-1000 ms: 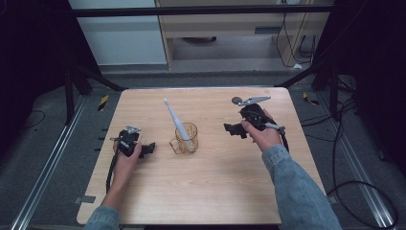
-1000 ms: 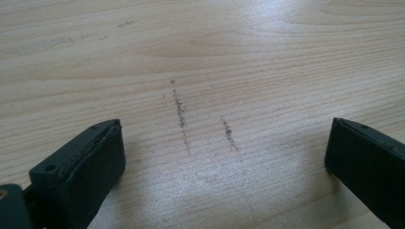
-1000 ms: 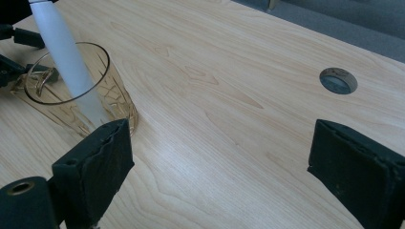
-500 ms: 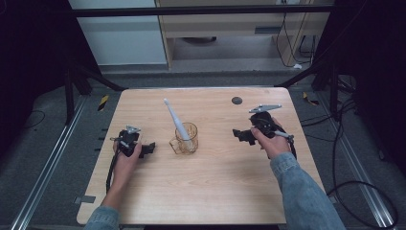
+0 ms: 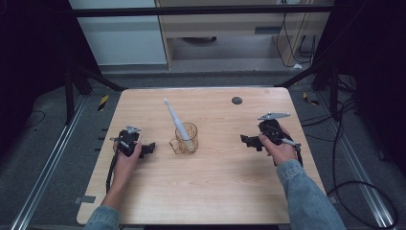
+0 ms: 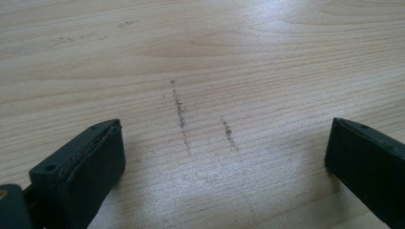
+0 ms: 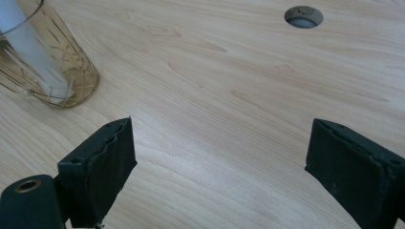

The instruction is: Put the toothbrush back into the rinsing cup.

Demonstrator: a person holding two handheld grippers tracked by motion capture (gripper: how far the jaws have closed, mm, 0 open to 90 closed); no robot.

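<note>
Mid-frame in the high view, an amber glass mug holds a white toothbrush — long axis leaning toward the upper left. Left gripper and right gripper (2 wide-spread pairs of jaws) grip nothing. The right gripper view shows the mug's cut pattern — upper left.

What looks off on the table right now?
Little. The white toothbrush leans steeply out of the amber glass mug, as expected. Dark scuff streaks mark the wooden table between the left gripper's open jaws. No spill or damage is visible.
</note>
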